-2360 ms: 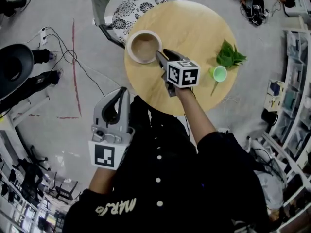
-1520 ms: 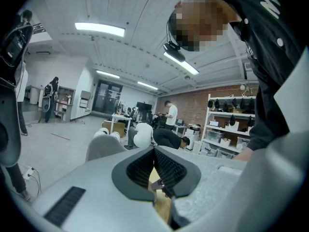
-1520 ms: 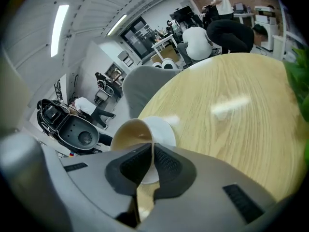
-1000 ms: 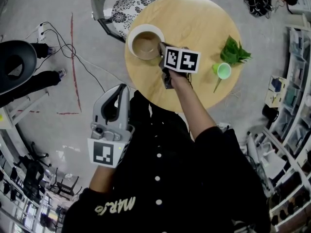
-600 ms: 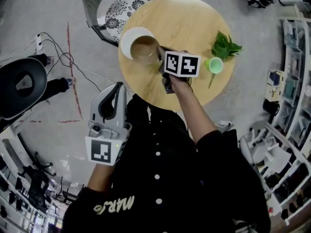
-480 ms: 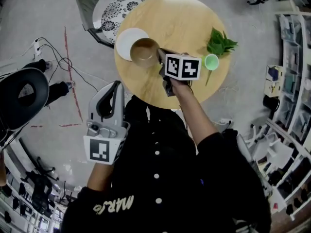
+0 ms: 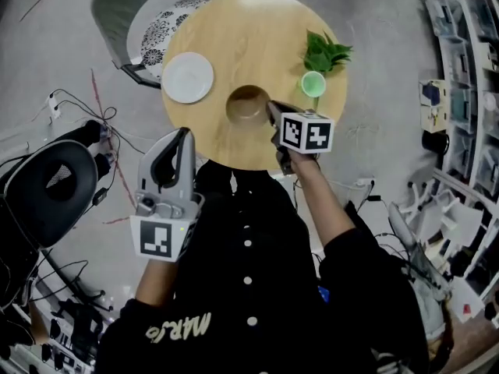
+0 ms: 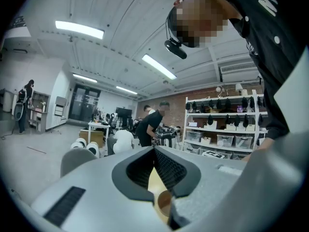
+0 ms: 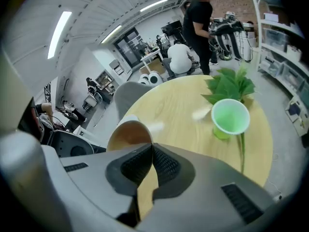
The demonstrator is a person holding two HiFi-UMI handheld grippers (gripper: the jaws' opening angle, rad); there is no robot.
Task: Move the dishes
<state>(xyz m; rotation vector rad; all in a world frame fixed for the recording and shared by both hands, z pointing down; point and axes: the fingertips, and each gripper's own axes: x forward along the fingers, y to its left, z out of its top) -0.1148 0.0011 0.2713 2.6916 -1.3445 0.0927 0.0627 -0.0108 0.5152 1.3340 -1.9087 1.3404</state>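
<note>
A brown wooden bowl (image 7: pixel 248 105) hangs over the middle of the round wooden table (image 7: pixel 257 29). My right gripper (image 7: pixel 271 109) is shut on its near rim. In the right gripper view the bowl (image 9: pixel 129 135) tilts just beyond the pinched jaws of the right gripper (image 9: pixel 152 149). A white plate (image 7: pixel 187 77) lies bare at the table's left edge. My left gripper (image 7: pixel 182 132) is shut and holds nothing, off the table's near left side. In the left gripper view the left gripper (image 8: pixel 154 151) points level, and the bowl (image 8: pixel 164 203) shows below its tips.
A green cup (image 7: pixel 313 83) (image 9: pixel 231 117) and a leafy green sprig (image 7: pixel 326 53) (image 9: pixel 231 87) sit at the table's right. A chair with a patterned cushion (image 7: pixel 160 33) stands behind the plate. A black office chair (image 7: pixel 47 185) is on the left and shelves (image 7: pixel 460 68) on the right.
The right gripper has carried the bowl off the white plate and rightward toward the table's middle; the plate stays behind, bare. The left gripper has risen a little.
</note>
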